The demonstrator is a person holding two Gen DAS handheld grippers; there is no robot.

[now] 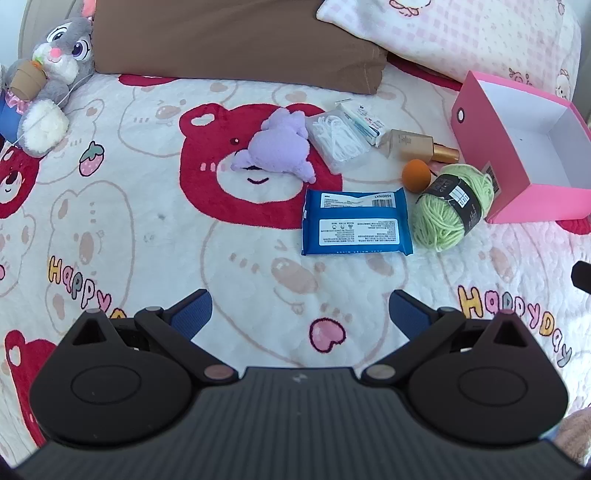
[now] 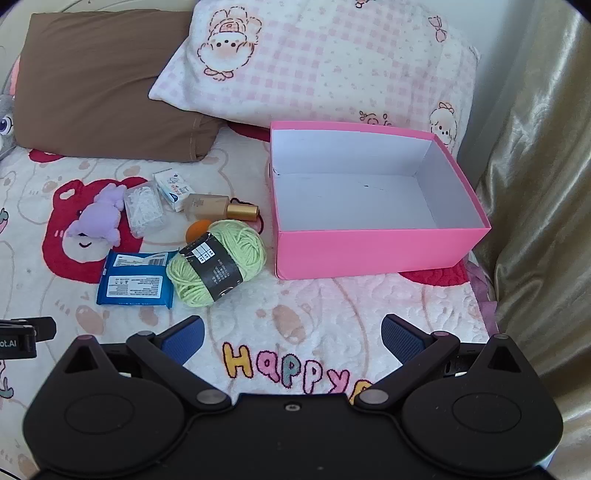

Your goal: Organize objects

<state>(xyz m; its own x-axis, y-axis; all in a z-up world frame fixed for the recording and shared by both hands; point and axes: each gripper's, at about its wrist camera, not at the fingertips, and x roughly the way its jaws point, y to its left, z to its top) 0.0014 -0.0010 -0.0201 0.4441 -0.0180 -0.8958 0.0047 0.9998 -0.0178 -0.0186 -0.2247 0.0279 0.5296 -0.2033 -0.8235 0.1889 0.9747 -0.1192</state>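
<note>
On a bear-print blanket lies a cluster of small items: a blue wipes pack (image 1: 356, 221) (image 2: 136, 280), a green yarn ball (image 1: 452, 206) (image 2: 216, 260), an orange sponge (image 1: 416, 175) (image 2: 197, 229), a gold-capped bottle (image 1: 413, 144) (image 2: 218, 208), a clear bag of floss picks (image 1: 338, 142) (image 2: 144, 210), a small white box (image 1: 364, 122) (image 2: 173, 186) and a purple plush (image 1: 279, 147) (image 2: 98, 218). An empty pink box (image 1: 491, 147) (image 2: 369, 251) stands to their right. My left gripper (image 1: 301, 314) and right gripper (image 2: 291, 336) hover open above the blanket, holding nothing.
A brown pillow (image 1: 240, 40) (image 2: 103, 85) and a pink checked pillow (image 1: 461, 33) (image 2: 325, 62) lie behind the items. A grey bunny plush (image 1: 51, 77) sits far left. A gold curtain (image 2: 539, 184) hangs along the right side.
</note>
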